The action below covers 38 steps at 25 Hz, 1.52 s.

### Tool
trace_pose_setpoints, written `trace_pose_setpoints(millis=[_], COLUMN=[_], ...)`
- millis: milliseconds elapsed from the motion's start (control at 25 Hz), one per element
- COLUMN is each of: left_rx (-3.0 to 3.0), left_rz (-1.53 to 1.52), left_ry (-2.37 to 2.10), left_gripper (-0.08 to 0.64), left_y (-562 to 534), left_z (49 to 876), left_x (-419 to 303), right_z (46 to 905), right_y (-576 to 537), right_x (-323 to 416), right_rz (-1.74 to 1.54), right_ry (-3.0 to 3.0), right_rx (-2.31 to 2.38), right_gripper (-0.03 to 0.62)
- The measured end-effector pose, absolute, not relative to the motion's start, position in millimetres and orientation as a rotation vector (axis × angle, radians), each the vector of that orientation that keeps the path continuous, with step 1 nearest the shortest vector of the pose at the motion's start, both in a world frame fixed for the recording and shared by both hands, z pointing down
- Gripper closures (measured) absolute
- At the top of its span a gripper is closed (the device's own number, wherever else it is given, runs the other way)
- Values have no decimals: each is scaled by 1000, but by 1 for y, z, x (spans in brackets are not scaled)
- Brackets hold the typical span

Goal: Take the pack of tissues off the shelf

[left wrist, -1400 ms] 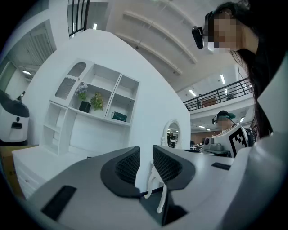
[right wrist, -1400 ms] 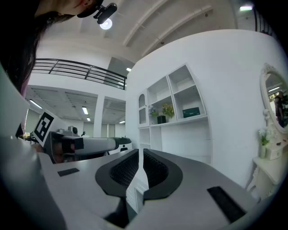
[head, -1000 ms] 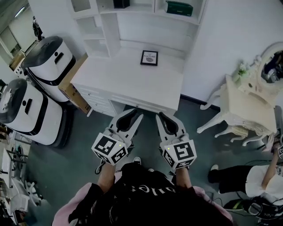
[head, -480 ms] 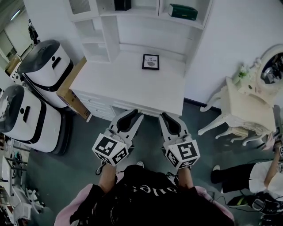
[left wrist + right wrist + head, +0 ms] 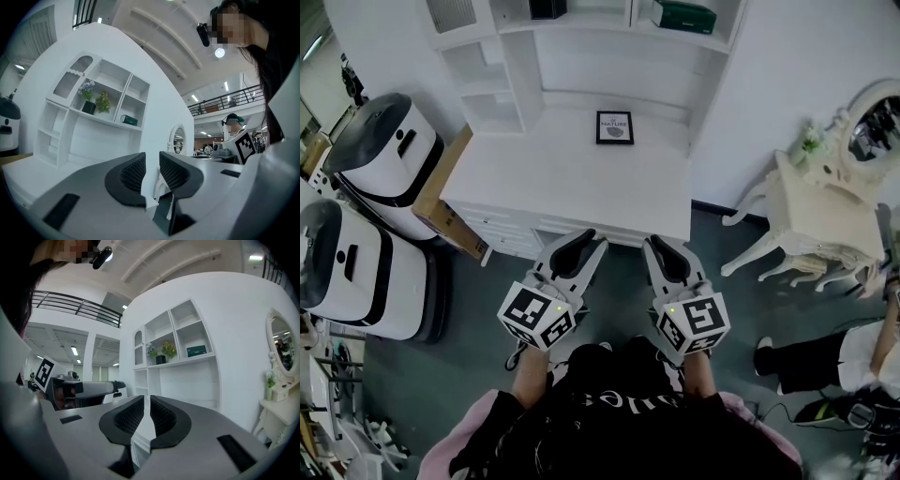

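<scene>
1. Pack of tissues: green and box-shaped. It lies flat in the upper right compartment of the white shelf unit, well apart from both claws.
2. Left claw: jaws together, with nothing gripped between the black ribbed pads. It is held at the front edge of the tabletop, above the grey floor.
3. Right claw: jaws together, with nothing gripped. It sits just beside the left claw and points the same way.
4. Obstruction: the tabletop is white, smooth and rectangular, and it lies between the claws and the shelf unit. A black-framed picture stands at its rear centre, below the shelves.
5. Shelf contents: the compartment left of the pack holds a potted plant in a dark pot, with a second green plant beside it.
6. Left surroundings: a brown cardboard box leans against the side of the desk. Two rounded white machines with black tops stand next to it.
7. Right surroundings: a cream vanity table with curved legs carries an oval mirror and a small flowering plant. A person is low down beyond it.
</scene>
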State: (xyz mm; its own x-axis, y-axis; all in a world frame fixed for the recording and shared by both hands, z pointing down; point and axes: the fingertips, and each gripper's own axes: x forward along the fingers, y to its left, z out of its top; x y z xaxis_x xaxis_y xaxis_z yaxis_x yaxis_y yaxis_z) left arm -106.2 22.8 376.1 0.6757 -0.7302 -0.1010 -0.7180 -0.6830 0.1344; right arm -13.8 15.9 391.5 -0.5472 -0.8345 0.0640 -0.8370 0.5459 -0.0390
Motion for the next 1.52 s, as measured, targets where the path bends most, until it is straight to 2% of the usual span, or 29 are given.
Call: trace_pose_setpoints(millis=[560, 1520], left_rx=[2790, 2819], left_rz=[-202, -185], left_ry=[-1171, -1305], left_gripper=[460, 459], left_y=[-38, -267], left_z=[388, 351], left_x=[-87, -2], right_z=[405, 397], right_y=[-47, -274], right_x=[8, 97], right_rz=[143, 158], right_ry=[-2696, -2750], right_rx=[1505, 1430], right_gripper=[525, 525])
